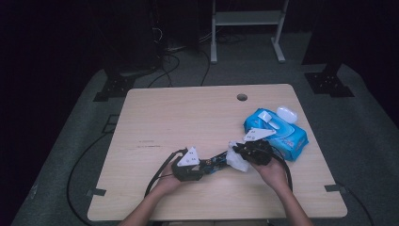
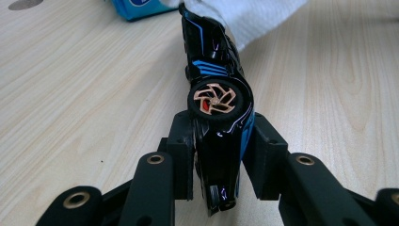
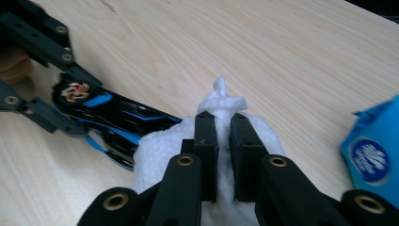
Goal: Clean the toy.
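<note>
Toy car (image 2: 215, 84) clamped in left claw (image 2: 217, 155), turned on its side, long axis running along the tabletop (image 1: 188, 117) toward the right edge. Its far end is buried under the white wipe (image 3: 221, 101) pinched in right claw (image 3: 224, 141).

Ahead of the left gripper (image 2: 219, 155), the black-and-blue toy car (image 2: 216, 99) clamped between its jaws blocks the straight path, and the white wipe (image 2: 249, 16) drapes over the car's far end. To either side of those jaws the wooden table (image 2: 70, 94) lies bare. Beyond the right gripper (image 3: 224, 141), pinched on the wipe, open tabletop stretches ahead; the blue wipes pack (image 3: 374, 155) stands close off one side, the car and left gripper off the other.
</note>
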Demonstrator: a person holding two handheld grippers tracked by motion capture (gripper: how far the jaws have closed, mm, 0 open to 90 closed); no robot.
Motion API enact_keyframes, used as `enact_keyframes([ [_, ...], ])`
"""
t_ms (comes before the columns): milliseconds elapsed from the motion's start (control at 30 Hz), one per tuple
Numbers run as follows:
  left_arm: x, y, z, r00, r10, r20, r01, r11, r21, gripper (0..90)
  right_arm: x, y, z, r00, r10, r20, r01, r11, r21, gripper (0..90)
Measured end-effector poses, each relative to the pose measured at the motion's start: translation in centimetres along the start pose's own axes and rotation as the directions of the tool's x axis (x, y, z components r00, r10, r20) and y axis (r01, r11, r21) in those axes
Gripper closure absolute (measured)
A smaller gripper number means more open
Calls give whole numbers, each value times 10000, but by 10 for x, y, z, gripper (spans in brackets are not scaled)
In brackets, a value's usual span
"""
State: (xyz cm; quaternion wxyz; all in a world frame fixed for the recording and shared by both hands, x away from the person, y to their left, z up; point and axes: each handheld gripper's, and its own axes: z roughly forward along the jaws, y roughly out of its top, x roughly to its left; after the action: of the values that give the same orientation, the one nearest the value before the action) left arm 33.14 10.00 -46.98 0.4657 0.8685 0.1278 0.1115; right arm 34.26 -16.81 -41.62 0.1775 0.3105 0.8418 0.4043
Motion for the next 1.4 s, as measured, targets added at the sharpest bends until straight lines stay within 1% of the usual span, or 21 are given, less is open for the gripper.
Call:
enact_keyframes([
  [67, 0, 0, 0, 10000, -19, -9, 19, 10000, 35, 660, 6, 3, 2, 9997, -181, -148, 182, 9998, 42, 823],
  [133, 0, 0, -1, 10000, -34, -22, 34, 10000, 20, 660, 8, 4, 3, 9995, -292, -78, 294, 9995, 144, 822],
  [200, -1, -1, -1, 10000, -47, -41, 47, 10000, 12, 662, 0, 2, 0, 9997, -201, 107, 199, 9996, 190, 823],
  [233, -1, -1, -2, 10000, -52, -19, 53, 10000, 33, 664, -3, 0, -1, 9998, -15, 213, 10, 9997, 226, 823],
  [300, 0, 0, -2, 10000, -4, -14, 4, 10000, 59, 664, -14, -6, -4, 9974, 189, 692, -226, 9983, 541, 823],
  [333, -1, 0, -2, 10000, 3, -13, -3, 10000, 56, 664, -17, -8, -6, 9970, 466, 612, -494, 9978, 446, 823],
  [400, 0, 0, -2, 10000, 5, -11, -5, 10000, 47, 663, -19, -9, -10, 9961, 768, 424, -777, 9967, 216, 823],
  [433, 0, 0, -2, 10000, -21, -22, 21, 10000, 41, 663, -18, -8, -11, 9963, 791, 332, -795, 9968, 92, 823],
  [500, 1, 0, -1, 10000, -25, -40, 25, 10000, 24, 662, -13, -4, -10, 9973, 737, -56, -738, 9971, -171, 823],
  [567, 0, 0, -1, 10000, 25, -87, -24, 10000, 56, 664, -8, -1, -6, 9986, 458, -271, -462, 9988, -144, 823],
  [633, 0, 1, -2, 10000, 67, -31, -67, 9999, 88, 670, -6, -2, -2, 9987, 406, -297, -405, 9992, 27, 822],
  [700, -1, 1, -2, 9999, 118, -44, -117, 9999, 102, 672, -11, -5, -3, 9987, 486, -151, -484, 9987, 162, 823],
  [767, -1, 0, -2, 10000, 71, -30, -71, 10000, 61, 673, -18, -9, -4, 9978, 606, 282, -618, 9972, 429, 823],
  [833, 0, 0, -2, 10000, 65, 3, -65, 10000, 59, 673, -23, -12, -7, 9938, 1107, 81, -1109, 9934, 276, 823],
  [900, 1, 0, -2, 10000, 39, 23, -40, 10000, 53, 672, -23, -10, -9, 9939, 1096, -118, -1094, 9939, 153, 822],
  [1000, 1, 0, -2, 10000, 33, 16, -33, 10000, 58, 671, -18, -7, -8, 9942, 879, -612, -881, 9961, -11, 820],
  [1067, 0, 0, -2, 10000, 31, -15, -31, 10000, 51, 671, -16, -7, -6, 9960, 699, -559, -692, 9975, 148, 820],
  [1167, 0, 0, -2, 10000, 71, -31, -71, 10000, 61, 671, -20, -10, -7, 9964, 809, -244, -801, 9963, 295, 821],
  [1233, 0, 0, -2, 10000, 61, -28, -61, 10000, 62, 671, -17, -8, -10, 9958, 836, -363, -832, 9965, 113, 822],
  [1333, 0, 0, -2, 10000, 24, -50, -24, 10000, 24, 671, -7, -1, -9, 9965, 450, -705, -470, 9985, -263, 821],
  [1400, 0, 0, -2, 10000, 41, -77, -41, 10000, 43, 671, -2, 1, -4, 9973, 254, -682, -264, 9996, -133, 821],
])
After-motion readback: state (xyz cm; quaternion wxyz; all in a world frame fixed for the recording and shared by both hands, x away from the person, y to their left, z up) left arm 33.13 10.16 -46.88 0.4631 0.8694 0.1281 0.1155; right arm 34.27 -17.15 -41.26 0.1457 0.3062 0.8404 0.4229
